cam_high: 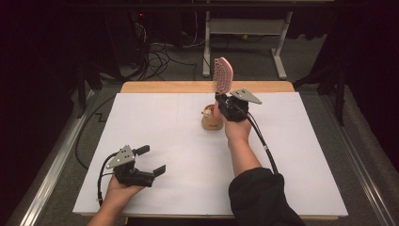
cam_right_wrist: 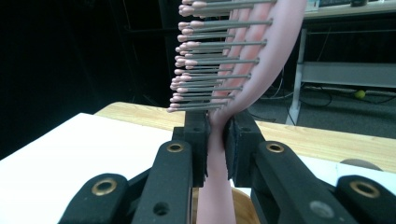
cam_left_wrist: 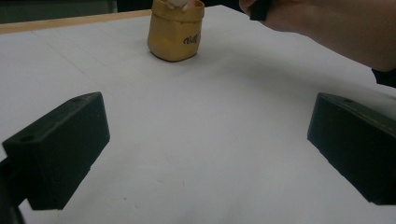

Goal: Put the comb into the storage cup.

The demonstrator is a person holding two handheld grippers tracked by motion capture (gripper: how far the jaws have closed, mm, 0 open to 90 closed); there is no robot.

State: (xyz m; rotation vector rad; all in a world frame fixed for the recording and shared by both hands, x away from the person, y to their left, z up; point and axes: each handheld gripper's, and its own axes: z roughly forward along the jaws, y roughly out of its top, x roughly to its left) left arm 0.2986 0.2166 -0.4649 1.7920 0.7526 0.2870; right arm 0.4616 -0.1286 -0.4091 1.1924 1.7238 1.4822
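A pink hairbrush [cam_high: 222,74] stands upright with its bristled head up, and my right gripper [cam_high: 225,104] is shut on its handle. In the right gripper view the jaws pinch the pink handle [cam_right_wrist: 215,154] below the bristles [cam_right_wrist: 210,70]. Just under and left of that gripper stands a small tan cup-like holder [cam_high: 211,120] on the white sheet; its top is partly hidden by the hand. The same holder [cam_left_wrist: 175,30] stands far ahead in the left gripper view. My left gripper [cam_high: 151,161] rests low at the front left, jaws wide open, nothing between them.
A white sheet [cam_high: 155,122] covers the wooden table [cam_high: 164,86]. Beyond the far edge are cables [cam_high: 160,56] on the floor and a grey desk frame [cam_high: 244,28]. A metal rail [cam_high: 51,165] runs along the left.
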